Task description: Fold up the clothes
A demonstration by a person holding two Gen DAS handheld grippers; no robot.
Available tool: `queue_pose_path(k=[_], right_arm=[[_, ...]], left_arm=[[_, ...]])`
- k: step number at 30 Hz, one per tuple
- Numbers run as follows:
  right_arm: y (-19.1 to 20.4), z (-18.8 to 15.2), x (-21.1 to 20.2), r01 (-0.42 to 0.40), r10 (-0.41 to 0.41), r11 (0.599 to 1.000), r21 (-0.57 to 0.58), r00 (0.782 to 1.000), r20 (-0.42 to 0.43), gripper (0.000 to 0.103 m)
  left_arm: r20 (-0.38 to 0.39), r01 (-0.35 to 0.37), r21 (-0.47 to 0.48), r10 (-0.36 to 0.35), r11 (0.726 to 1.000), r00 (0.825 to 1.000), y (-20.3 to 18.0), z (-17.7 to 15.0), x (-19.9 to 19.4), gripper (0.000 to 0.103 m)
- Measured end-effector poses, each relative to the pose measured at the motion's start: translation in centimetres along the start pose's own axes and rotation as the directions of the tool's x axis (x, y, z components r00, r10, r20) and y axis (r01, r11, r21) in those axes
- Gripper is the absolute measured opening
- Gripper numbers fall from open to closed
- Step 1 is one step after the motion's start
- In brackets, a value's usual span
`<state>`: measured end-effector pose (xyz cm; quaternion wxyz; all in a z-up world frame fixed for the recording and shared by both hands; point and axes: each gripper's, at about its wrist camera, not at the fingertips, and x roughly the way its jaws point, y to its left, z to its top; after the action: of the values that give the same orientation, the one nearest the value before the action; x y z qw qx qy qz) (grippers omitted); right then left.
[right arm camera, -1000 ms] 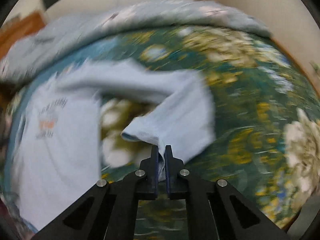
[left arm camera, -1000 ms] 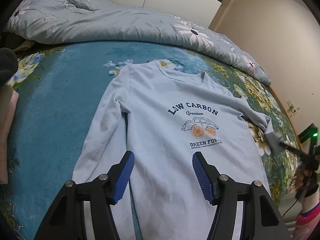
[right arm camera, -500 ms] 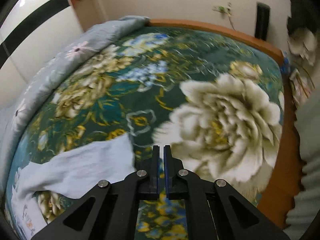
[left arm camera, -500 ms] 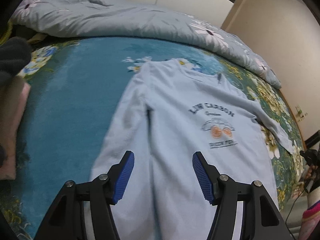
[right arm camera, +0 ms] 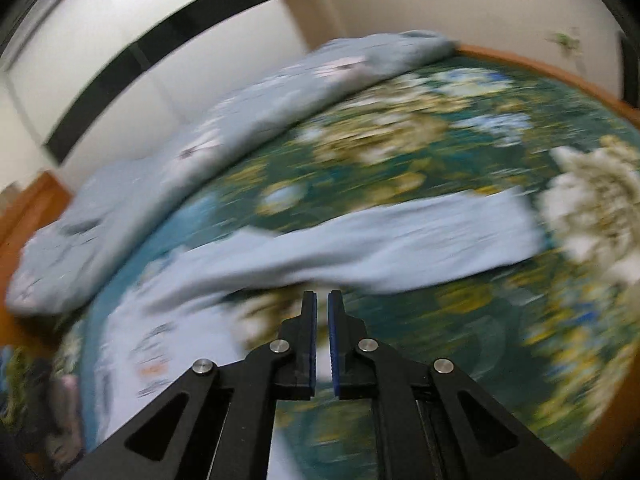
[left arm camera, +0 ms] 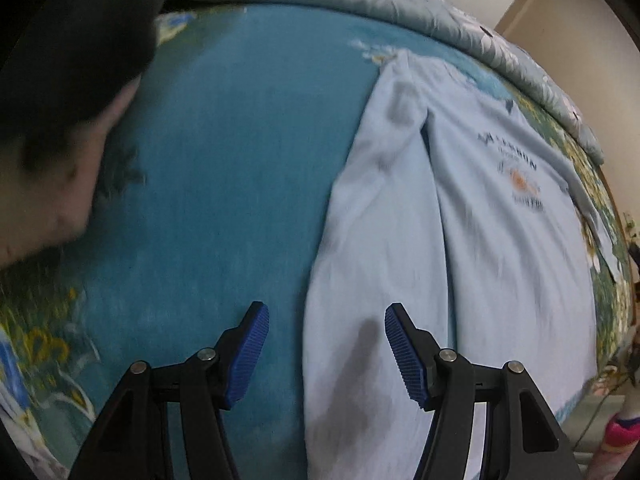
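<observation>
A light blue long-sleeved shirt [left arm camera: 500,264] with a dark print on the chest lies face up on the bed. Its left sleeve [left arm camera: 372,216] lies folded down along the body. My left gripper [left arm camera: 326,344] is open and empty, low over that sleeve's lower end, its right finger over the cloth and its left finger over bare bedspread. In the blurred right wrist view the right sleeve [right arm camera: 400,240] stretches out flat to the side. My right gripper [right arm camera: 322,308] is shut and empty, just in front of that sleeve.
The bed has a teal floral bedspread [left arm camera: 240,160]. A grey floral duvet [left arm camera: 400,4] is bunched along the far side. Dark and pink clothes [left arm camera: 60,100] lie at the left. A wooden bed frame [right arm camera: 560,76] edges the right side.
My right gripper let go of the right sleeve, which now lies flat, and swung back towards the shirt. My left gripper moved left and down over the left sleeve.
</observation>
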<state>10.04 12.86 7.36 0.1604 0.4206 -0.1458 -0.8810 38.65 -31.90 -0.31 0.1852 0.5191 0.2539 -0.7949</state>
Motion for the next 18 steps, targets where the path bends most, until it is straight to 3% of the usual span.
queue_pose_path(k=[7, 13, 16, 18], right_arm=[[7.9, -5.0, 3.6, -0.156, 0.155, 0.987, -0.027, 0.987, -0.035, 0.005], [7.8, -8.3, 6.9, -0.223, 0.223, 0.975, 0.01, 0.97, -0.096, 0.005], [6.2, -9.1, 7.9, -0.204, 0.206, 0.979, 0.023, 0.973, -0.107, 0.005], [5.0, -9.2, 8.4, -0.224, 0.231, 0.972, 0.074, 0.966, -0.116, 0.005]], left_arm=[[0.022, -0.03, 0.065, 0.029, 0.997, 0.999, -1.3, -2.7, -0.6, 0.065], [0.036, -0.064, 0.119, 0.06, 0.991, 0.998, -2.3, -3.6, -0.5, 0.064], [0.046, -0.086, 0.139, 0.08, 0.987, 0.996, -2.6, -3.7, -0.4, 0.063], [0.058, -0.092, 0.141, 0.085, 0.986, 0.995, -2.7, -3.5, -0.3, 0.049]])
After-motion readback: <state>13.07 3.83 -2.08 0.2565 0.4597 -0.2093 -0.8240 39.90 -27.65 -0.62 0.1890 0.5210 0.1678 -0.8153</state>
